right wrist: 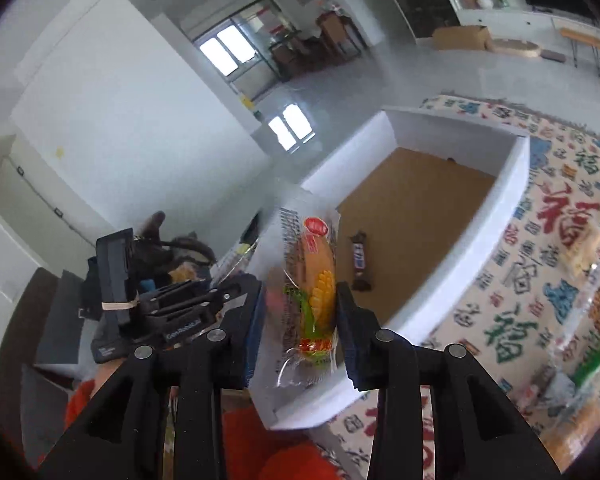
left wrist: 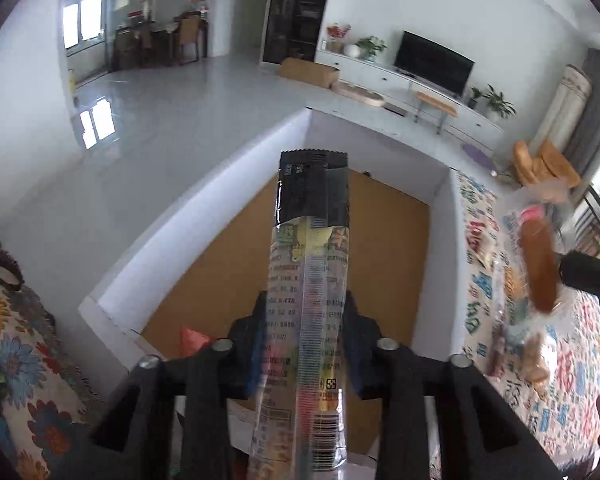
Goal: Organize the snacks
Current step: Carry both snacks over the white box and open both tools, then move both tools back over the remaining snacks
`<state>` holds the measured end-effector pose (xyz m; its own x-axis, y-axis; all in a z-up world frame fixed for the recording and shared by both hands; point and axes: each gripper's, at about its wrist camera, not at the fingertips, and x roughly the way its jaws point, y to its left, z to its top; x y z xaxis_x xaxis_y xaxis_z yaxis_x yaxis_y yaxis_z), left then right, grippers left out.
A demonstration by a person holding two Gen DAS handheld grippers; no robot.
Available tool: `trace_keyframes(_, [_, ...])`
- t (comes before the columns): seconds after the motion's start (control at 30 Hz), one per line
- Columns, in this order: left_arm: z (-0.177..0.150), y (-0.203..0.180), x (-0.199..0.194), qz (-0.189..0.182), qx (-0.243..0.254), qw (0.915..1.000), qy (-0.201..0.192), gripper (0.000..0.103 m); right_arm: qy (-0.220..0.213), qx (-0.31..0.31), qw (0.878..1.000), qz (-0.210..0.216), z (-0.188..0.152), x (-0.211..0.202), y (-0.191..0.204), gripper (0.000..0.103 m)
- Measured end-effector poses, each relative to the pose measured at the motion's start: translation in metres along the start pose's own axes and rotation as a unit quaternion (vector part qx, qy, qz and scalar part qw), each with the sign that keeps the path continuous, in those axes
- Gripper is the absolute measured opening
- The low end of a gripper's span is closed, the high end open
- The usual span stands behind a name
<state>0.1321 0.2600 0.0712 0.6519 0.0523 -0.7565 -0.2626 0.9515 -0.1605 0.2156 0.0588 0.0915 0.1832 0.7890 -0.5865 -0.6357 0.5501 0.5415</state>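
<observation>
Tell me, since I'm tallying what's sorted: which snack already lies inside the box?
The dark candy bar, lying on the brown floor of the box. The corn-picture packet and the long clear packet are each between a gripper's fingers; others lie on the tablecloth.

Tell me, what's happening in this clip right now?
A person with two handheld grippers is sorting snacks into a white open-topped box with a brown floor. The left gripper holds a long clear-and-black snack packet over the box. The right gripper holds a clear-wrapped corn-picture sausage near the box rim. A dark-wrapped candy bar already lies inside; more packets wait on the patterned tablecloth.
</observation>
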Motion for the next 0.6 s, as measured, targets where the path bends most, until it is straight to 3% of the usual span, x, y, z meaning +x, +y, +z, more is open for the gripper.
trace_keyframes(0.03, [-0.001, 0.007, 0.002, 0.004, -0.011, 0.9999, -0.007, 0.076, 0.01, 0.001, 1.0, -0.001, 0.001, 0.013, 0.004, 0.047])
trace_keyframes(0.07, [-0.007, 0.012, 0.001, 0.005, -0.022, 0.9996, -0.016, 0.085, 0.024, 0.005, 1.0, 0.003, 0.002, 0.025, 0.006, 0.054])
trace_keyframes(0.1, [-0.012, 0.016, 0.0, 0.005, -0.033, 0.9992, -0.024, 0.086, 0.034, 0.01, 0.999, 0.009, 0.001, 0.034, 0.007, 0.062])
trace_keyframes(0.23, [-0.032, 0.017, -0.007, -0.018, -0.053, 0.9979, -0.035, 0.086, 0.021, 0.001, 1.0, -0.003, -0.011, 0.024, 0.002, 0.064])
trace_keyframes(0.37, [-0.048, -0.01, -0.019, -0.053, -0.033, 0.9975, -0.034, 0.086, 0.0, -0.013, 0.999, -0.052, -0.027, -0.008, -0.021, 0.065])
trace_keyframes(0.5, [-0.062, -0.076, -0.023, -0.102, 0.023, 0.9944, -0.013, 0.091, -0.019, -0.015, 0.992, -0.126, -0.055, -0.046, -0.065, 0.066])
trace_keyframes(0.6, [-0.079, -0.126, -0.021, -0.141, 0.067, 0.9877, 0.011, 0.095, -0.036, -0.017, 0.977, -0.208, -0.086, -0.083, -0.107, 0.066])
